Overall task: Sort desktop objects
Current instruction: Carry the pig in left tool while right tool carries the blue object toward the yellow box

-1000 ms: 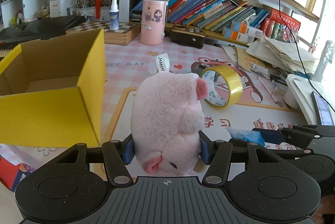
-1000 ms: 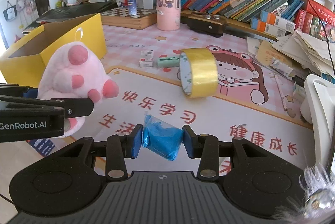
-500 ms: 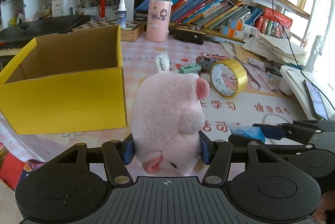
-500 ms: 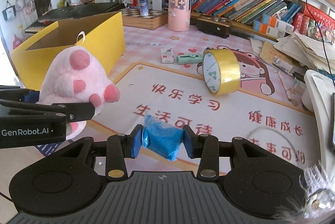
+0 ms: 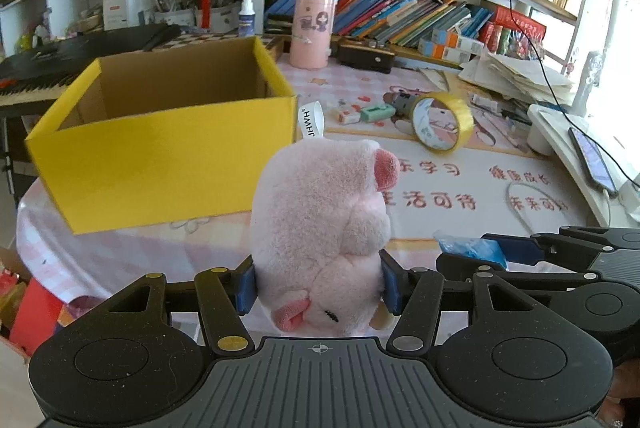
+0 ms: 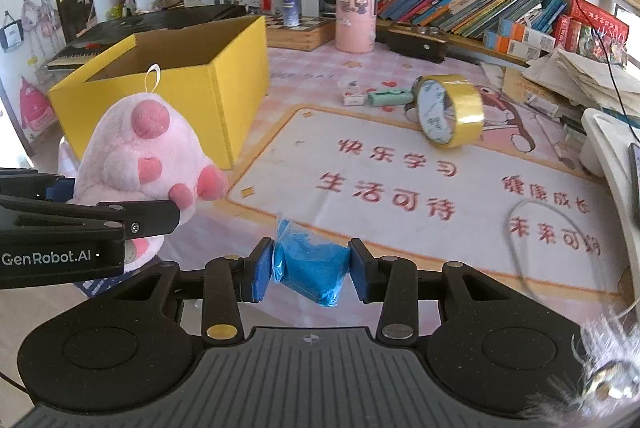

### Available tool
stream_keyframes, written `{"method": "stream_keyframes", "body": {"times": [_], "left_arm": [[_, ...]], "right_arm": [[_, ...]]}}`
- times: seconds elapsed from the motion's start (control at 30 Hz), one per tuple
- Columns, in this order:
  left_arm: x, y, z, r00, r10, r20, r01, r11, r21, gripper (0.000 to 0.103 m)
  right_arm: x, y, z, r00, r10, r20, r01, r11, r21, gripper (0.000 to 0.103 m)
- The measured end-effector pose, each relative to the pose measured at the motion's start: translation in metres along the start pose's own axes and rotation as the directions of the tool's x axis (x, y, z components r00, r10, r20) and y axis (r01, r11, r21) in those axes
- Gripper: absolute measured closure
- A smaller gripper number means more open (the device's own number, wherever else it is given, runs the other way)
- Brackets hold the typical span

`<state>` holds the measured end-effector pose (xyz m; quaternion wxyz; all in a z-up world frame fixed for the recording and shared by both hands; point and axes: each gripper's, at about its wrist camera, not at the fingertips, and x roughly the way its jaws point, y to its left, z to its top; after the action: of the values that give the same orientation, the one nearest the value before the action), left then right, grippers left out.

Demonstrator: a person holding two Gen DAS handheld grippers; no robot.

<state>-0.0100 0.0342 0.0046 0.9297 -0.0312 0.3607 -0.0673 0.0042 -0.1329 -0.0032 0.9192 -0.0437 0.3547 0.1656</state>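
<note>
Pink plush pig (image 5: 320,224) is clamped head-down between the blue pads of the left hand-held gripper (image 5: 318,288), jaws partly closed and pressing into its sides, held in the air over the near edge of the table (image 5: 460,188). Blue plastic packet (image 6: 312,266) is pinched the same way in the right hand-held gripper (image 6: 310,268), narrow opening, pads squeezing it. Grip on both unchanged over the last second.

What changed: both views have shifted sideways. The yellow cardboard box (image 5: 168,164), which sat at the left edge of the left wrist view 1 second ago, now fills the middle-left, with its open top and brown inside showing. Pig now lies just right of the box's front face in that view, not yet over the opening. In the right wrist view the box (image 6: 236,100) has also come closer to centre.

Likely meaning: both items are being carried toward the box for dropping in; transport step, neither released yet.

Left on the table: yellow tape roll (image 6: 448,112), mint green item (image 6: 390,96) and small white box (image 6: 354,98), well apart from the box.
</note>
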Motion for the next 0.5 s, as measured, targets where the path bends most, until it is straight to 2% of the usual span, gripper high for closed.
{"method": "stream_keyframes", "body": {"times": [0.5], "left_arm": [[-0.034,0.049,-0.026,0.998,0.067,0.007,-0.066,0.996,-0.060,0.046]], "right_arm": [[-0.003,0.064,-0.010,0.997,0.073,-0.004,-0.073,0.996,-0.060,0.066]]}}
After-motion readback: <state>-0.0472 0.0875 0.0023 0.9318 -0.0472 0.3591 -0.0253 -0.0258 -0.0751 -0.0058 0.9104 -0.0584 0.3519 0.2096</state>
